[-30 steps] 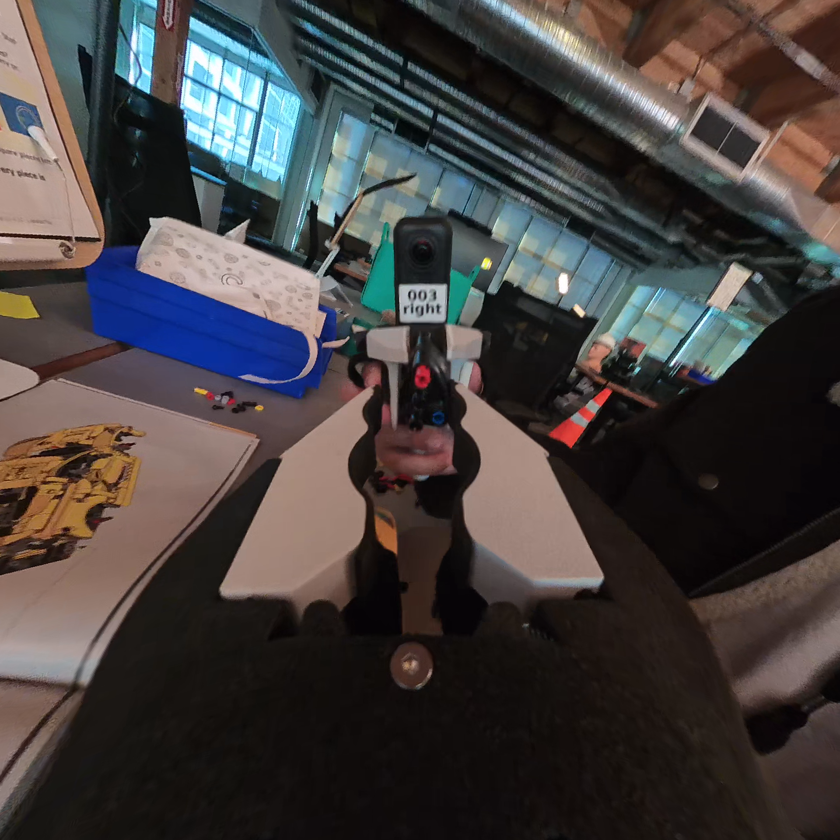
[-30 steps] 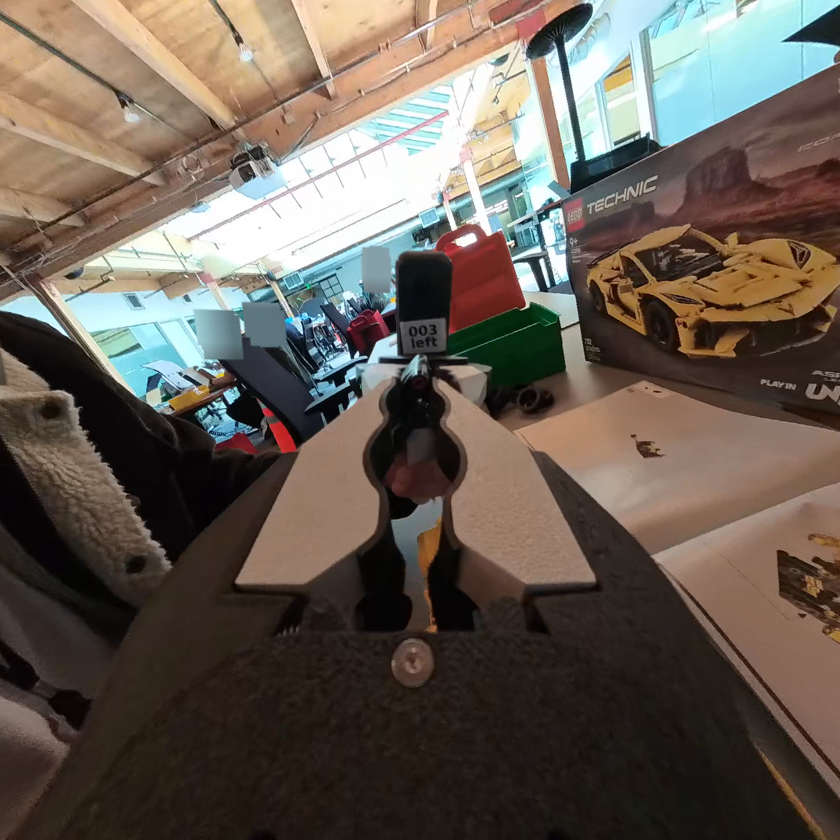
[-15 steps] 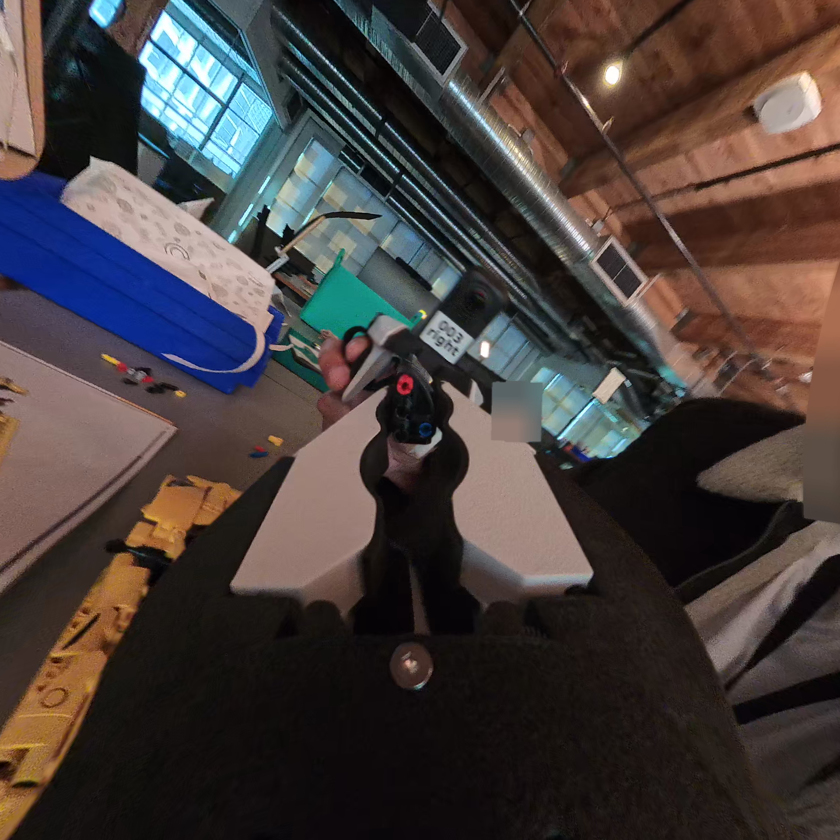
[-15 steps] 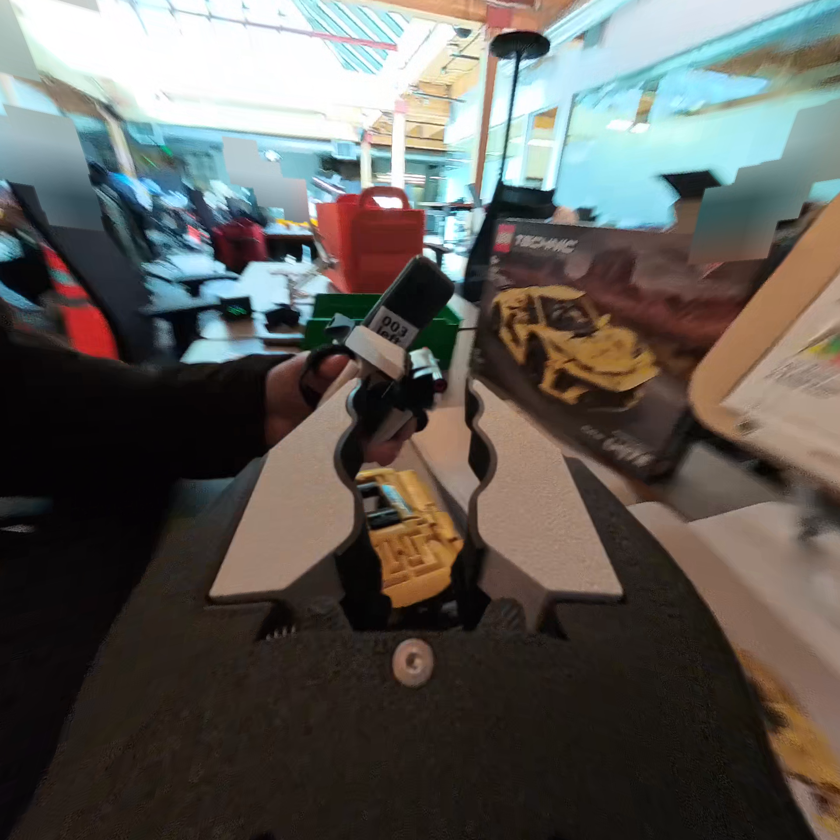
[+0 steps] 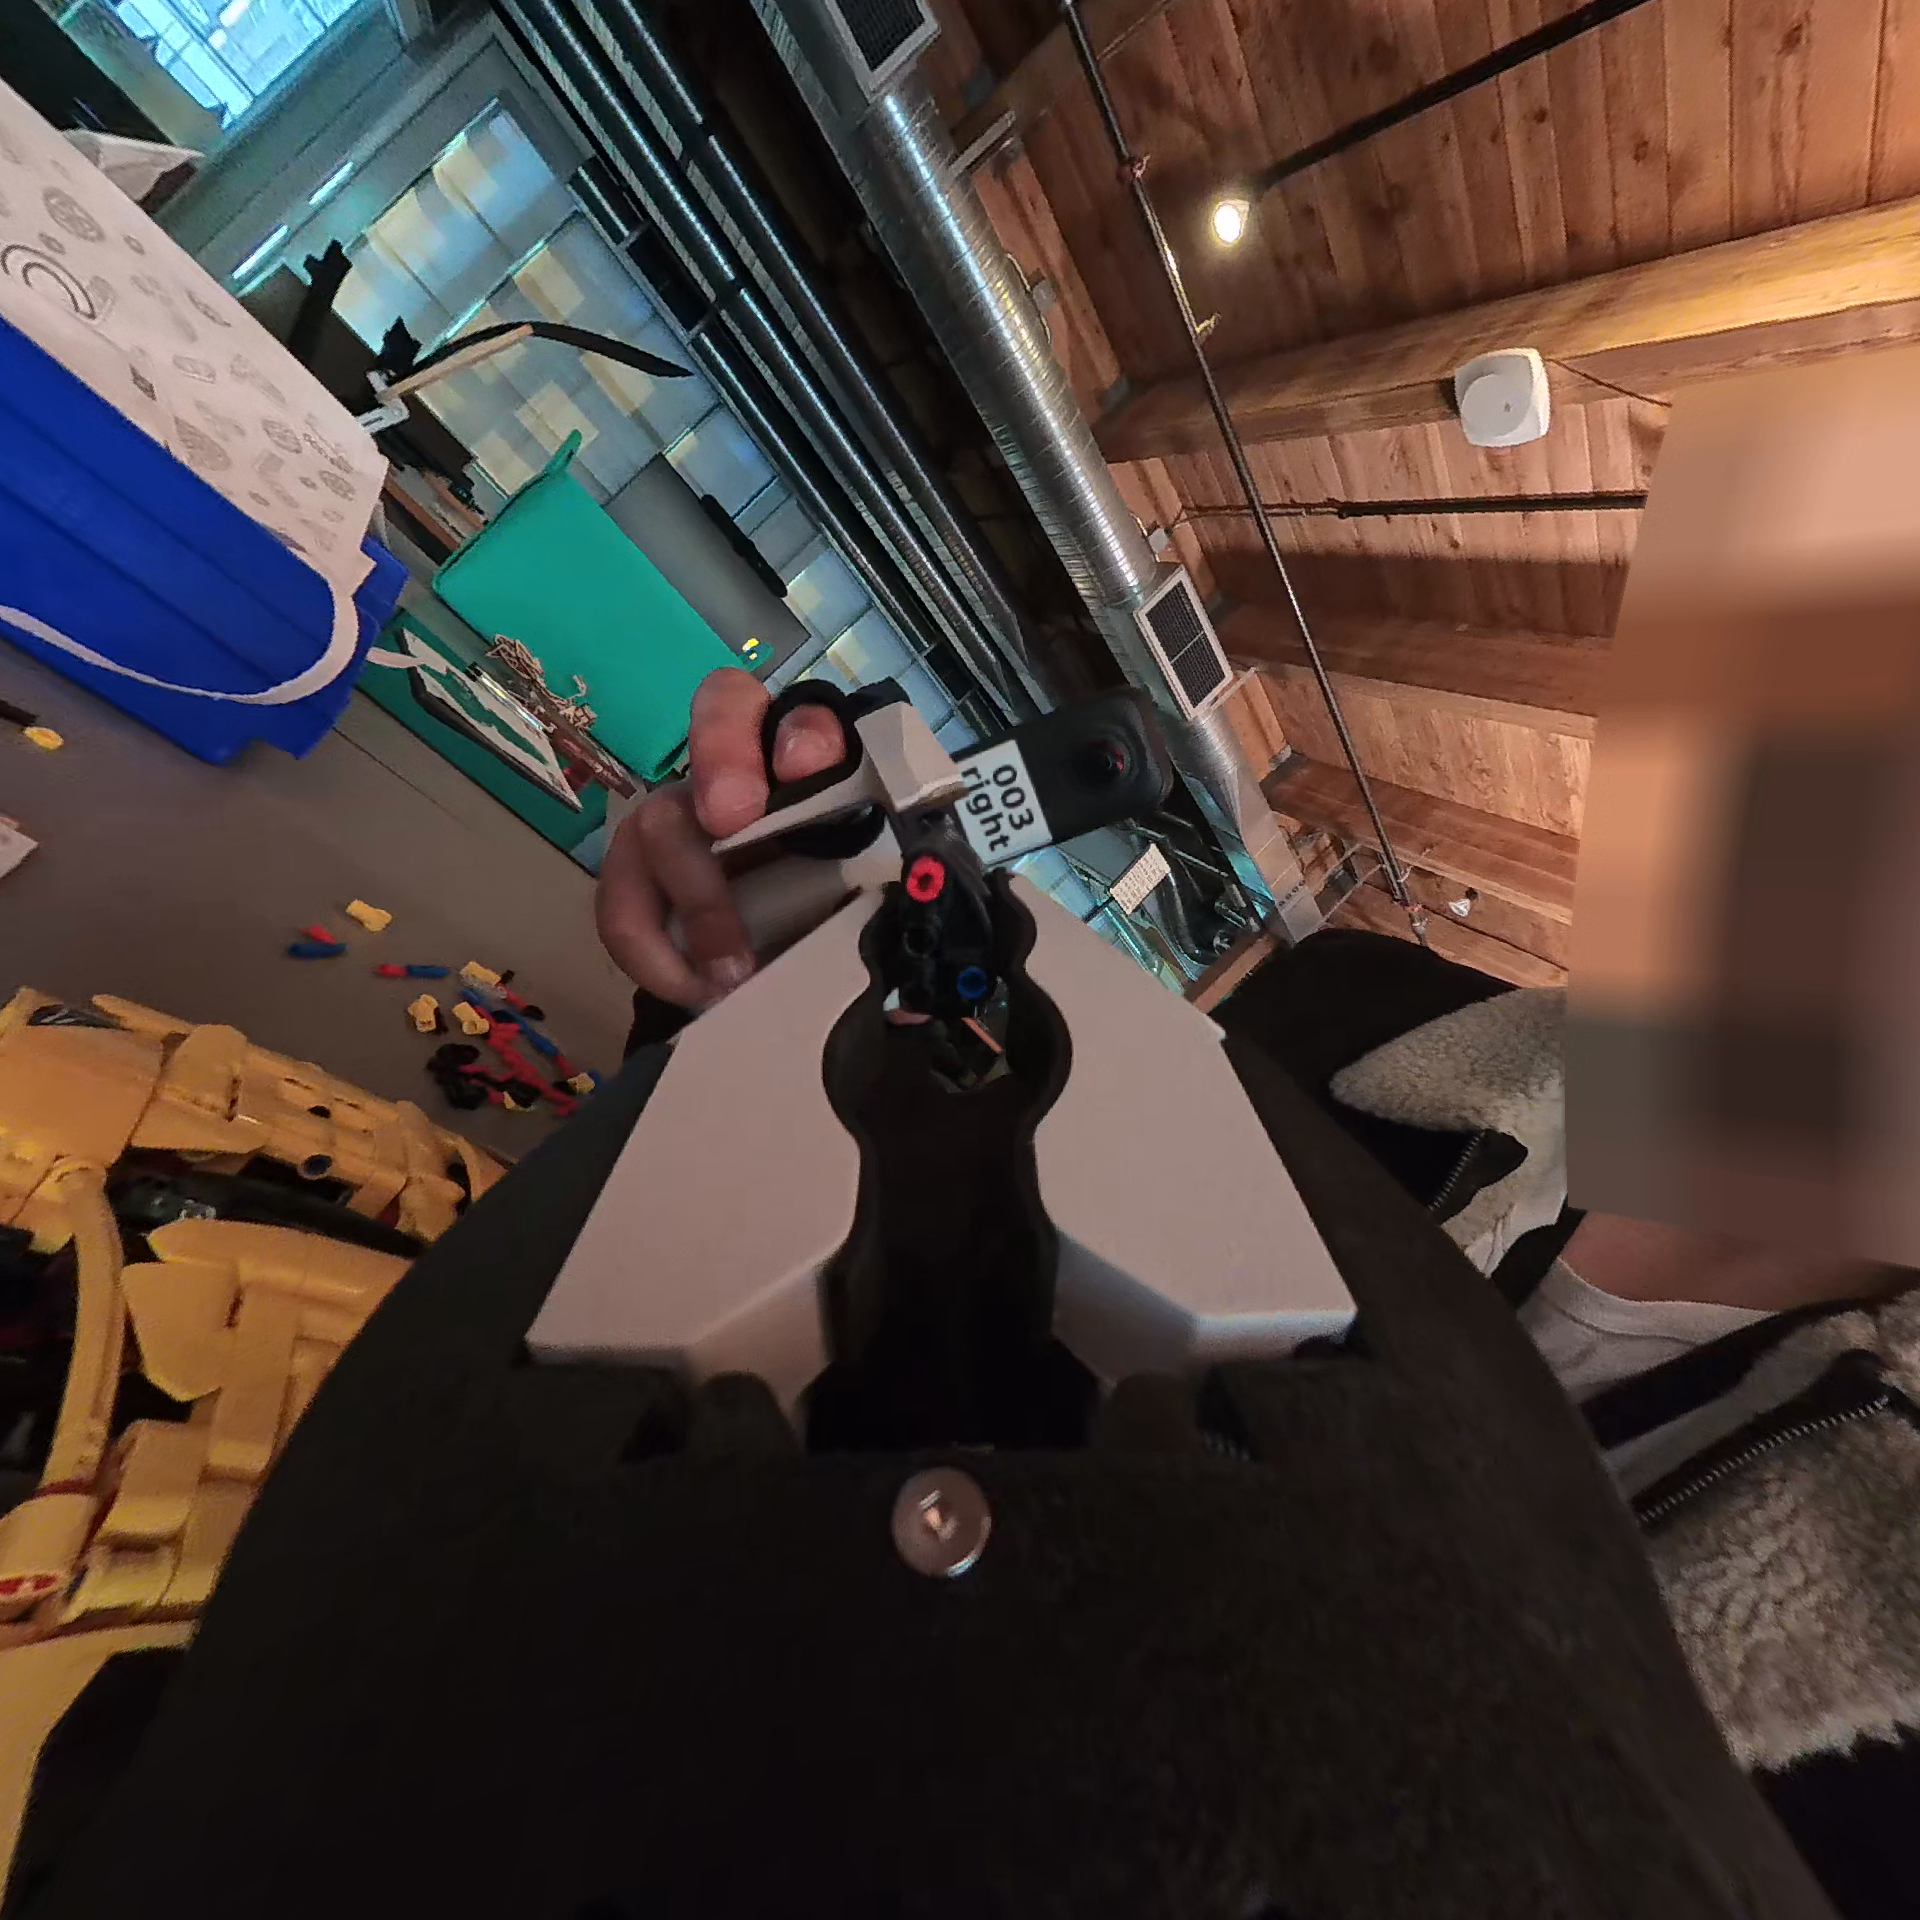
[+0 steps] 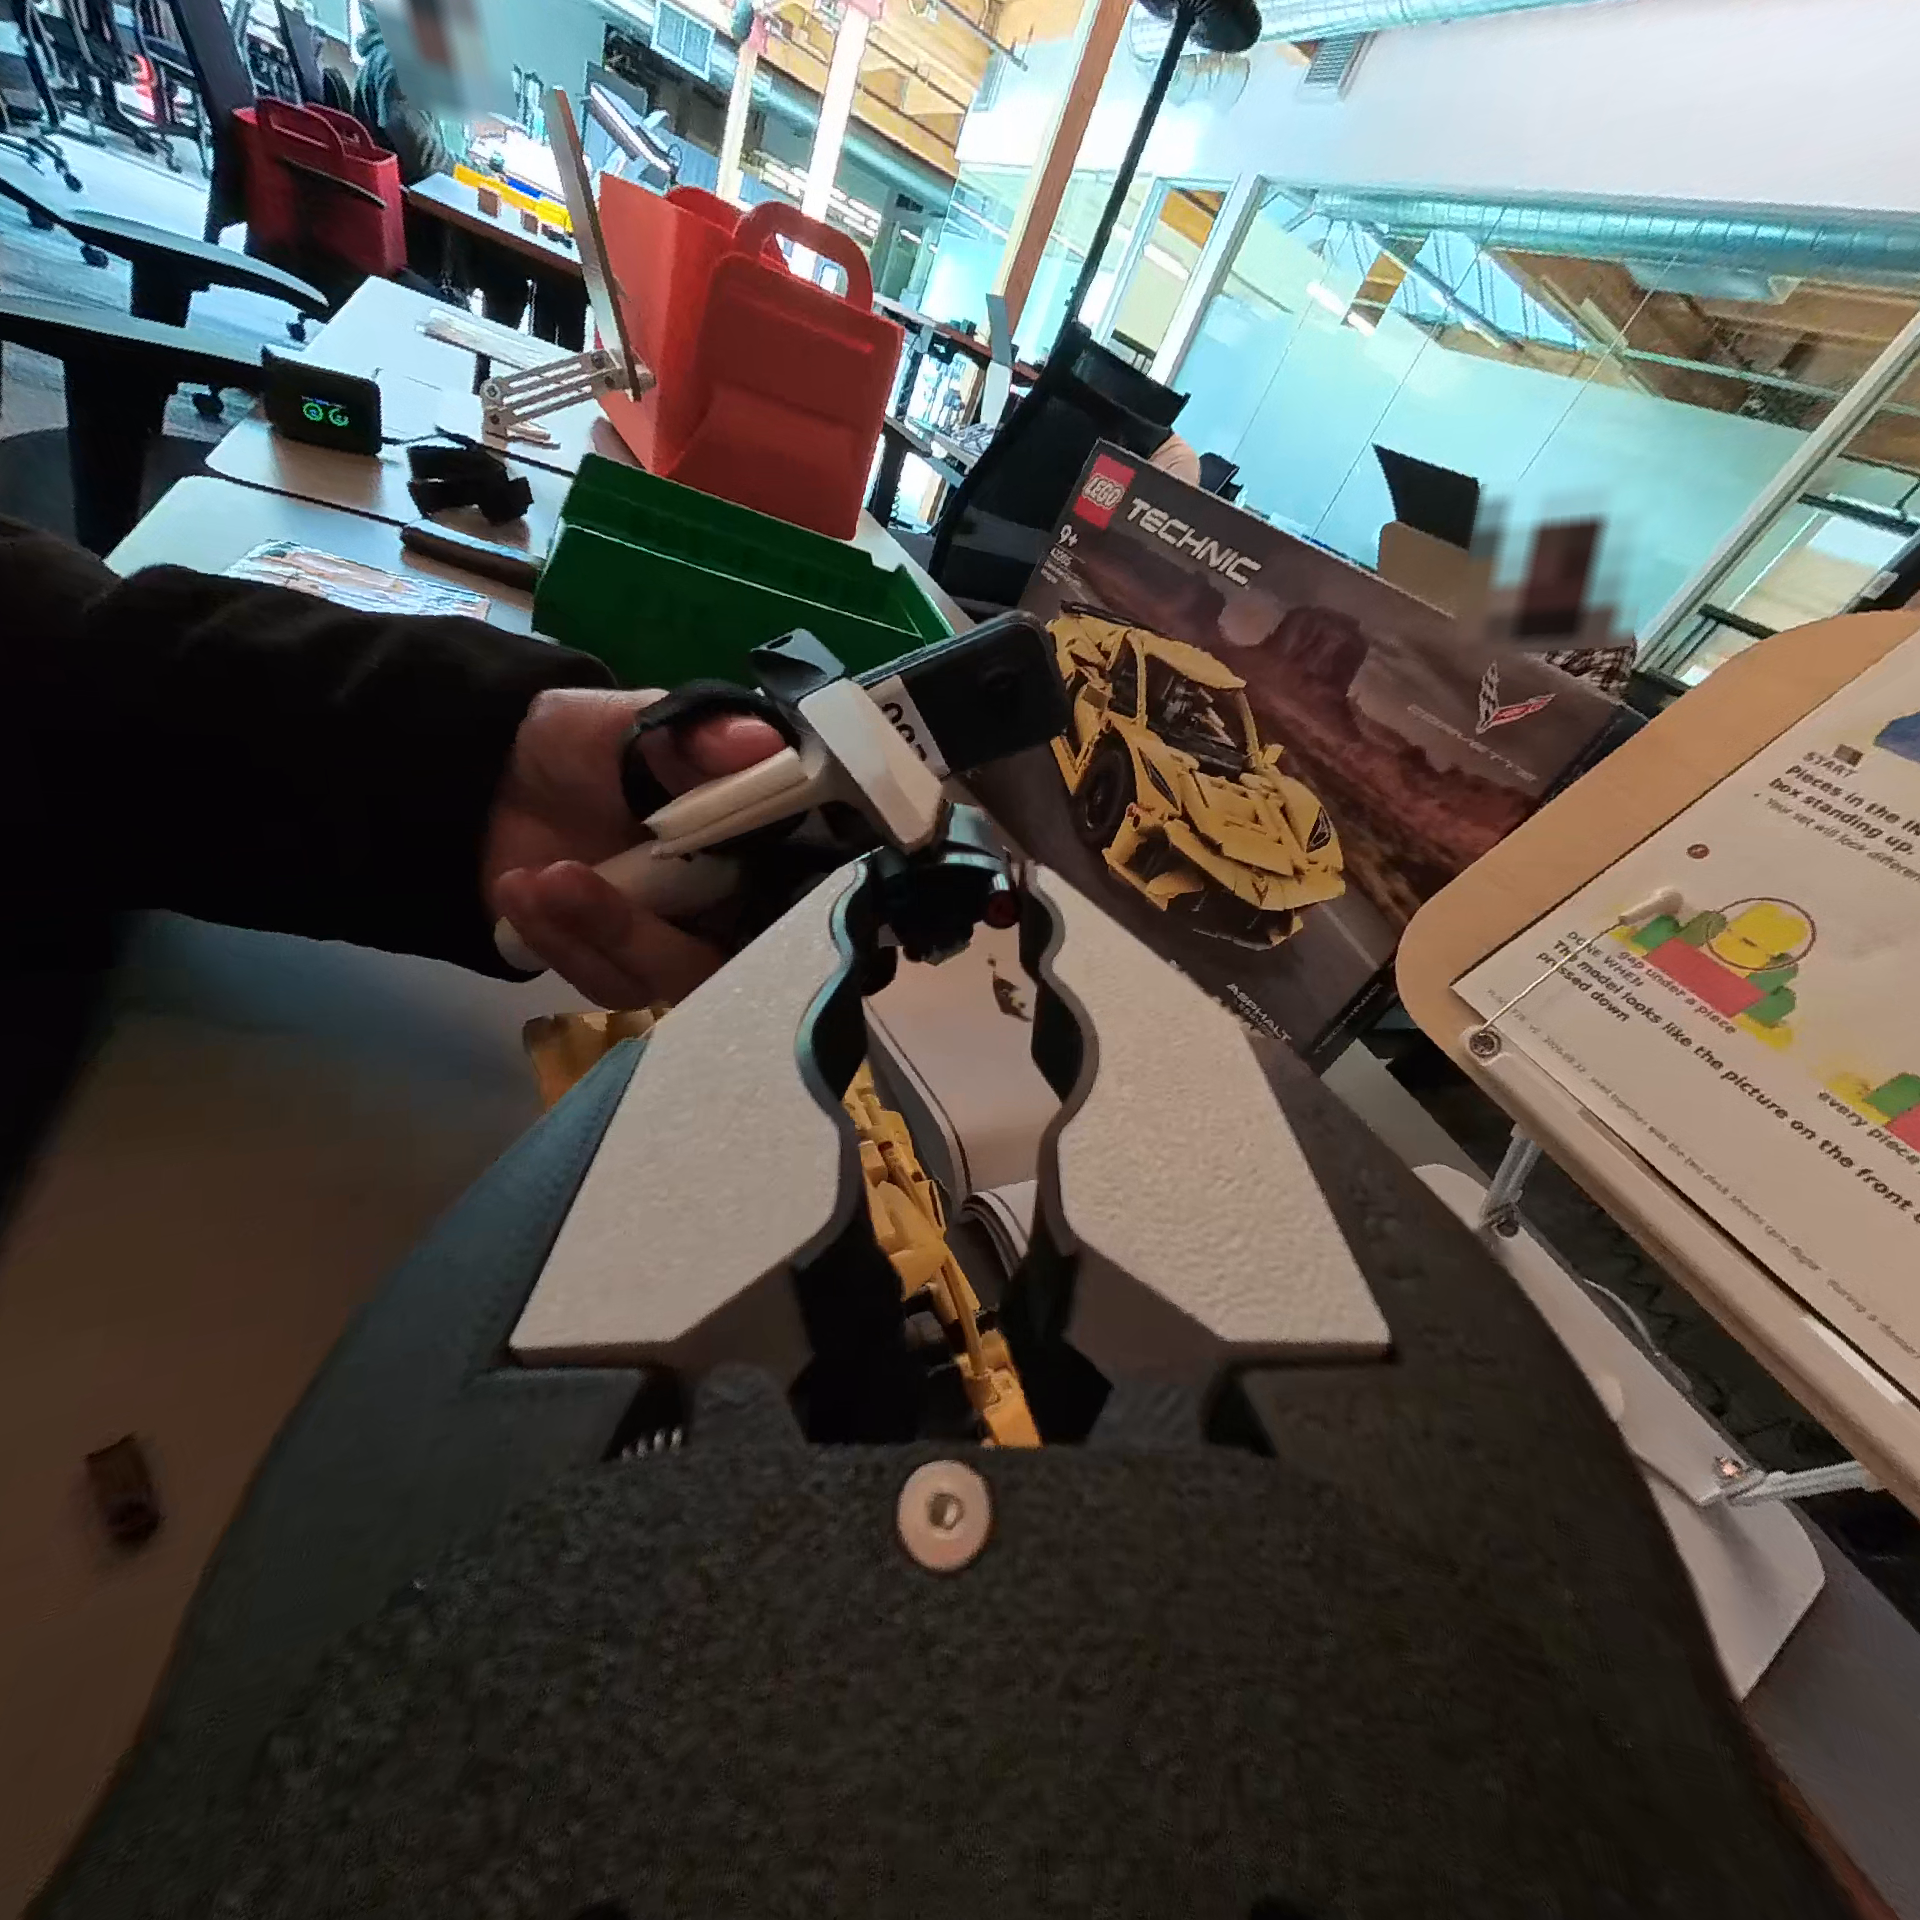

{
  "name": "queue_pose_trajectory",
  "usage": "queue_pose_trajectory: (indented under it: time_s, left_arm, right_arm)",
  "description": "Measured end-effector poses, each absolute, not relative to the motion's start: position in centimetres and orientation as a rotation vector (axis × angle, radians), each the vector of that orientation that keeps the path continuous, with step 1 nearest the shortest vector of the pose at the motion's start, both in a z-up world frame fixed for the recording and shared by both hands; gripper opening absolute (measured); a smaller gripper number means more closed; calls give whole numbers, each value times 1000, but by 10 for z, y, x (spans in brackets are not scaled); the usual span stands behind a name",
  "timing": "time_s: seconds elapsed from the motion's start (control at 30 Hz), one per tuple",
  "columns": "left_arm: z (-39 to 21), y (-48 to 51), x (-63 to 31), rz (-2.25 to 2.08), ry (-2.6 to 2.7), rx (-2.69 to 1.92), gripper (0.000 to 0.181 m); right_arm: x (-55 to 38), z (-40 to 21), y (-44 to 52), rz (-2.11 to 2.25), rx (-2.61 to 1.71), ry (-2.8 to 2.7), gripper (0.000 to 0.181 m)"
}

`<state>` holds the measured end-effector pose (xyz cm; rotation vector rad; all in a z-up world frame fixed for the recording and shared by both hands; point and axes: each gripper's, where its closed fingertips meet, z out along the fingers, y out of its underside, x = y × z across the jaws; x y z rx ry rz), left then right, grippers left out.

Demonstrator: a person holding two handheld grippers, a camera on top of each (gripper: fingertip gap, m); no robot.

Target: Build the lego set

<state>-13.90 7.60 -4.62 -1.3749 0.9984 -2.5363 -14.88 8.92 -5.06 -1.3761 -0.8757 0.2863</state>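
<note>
My left gripper [image 5: 940, 920] is shut on a small black lego assembly [image 5: 920, 940] with a red pin and a blue pin, held in the air. The right gripper [image 5: 831, 821] faces it, tilted, just above the assembly. In the right wrist view my right gripper [image 6: 940, 896] has its jaws apart on either side of the same assembly [image 6: 935, 914]; I cannot tell if they touch it. The yellow lego car [image 5: 187, 1195] lies on the table below and also shows between the right gripper's fingers [image 6: 914, 1195].
Loose small pieces [image 5: 488, 1039] lie on the grey table beyond the car. A blue bin [image 5: 135, 582] stands behind them. The lego box [image 6: 1299, 779], a green bin [image 6: 707, 592], a red bag [image 6: 769, 353] and an instruction board [image 6: 1714, 987] stand around. Less than 4 cm separates the two grippers' tips.
Both grippers have tilted and swung over the yellow car. The right gripper's jaws, wide open half a second ago, have narrowed around the assembly. The left gripper keeps hold of it.
</note>
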Motion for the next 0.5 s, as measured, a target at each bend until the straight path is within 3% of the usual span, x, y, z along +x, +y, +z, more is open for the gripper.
queue_pose_trajectory:
  time_s: [0.2, 0.33, 0.43, 0.5]
  left_arm:
    - [-50, 78, -137, -2500, 1014, -1400, 16]
    - [-53, 84, -136, -2355, 1057, -1449, 16]
    - [-59, 105, -142, -2176, 1069, -1488, 16]
    - [-63, 125, -151, -2033, 1066, -1520, 16]
  right_arm:
    - [-149, -56, 92, 289, -1401, -875, 25]
    - [-147, -59, 97, 284, -1441, -840, 26]
    - [-132, -59, 95, 358, -1550, -790, 40]
    - [-127, -76, 74, 436, -1678, -841, 34]
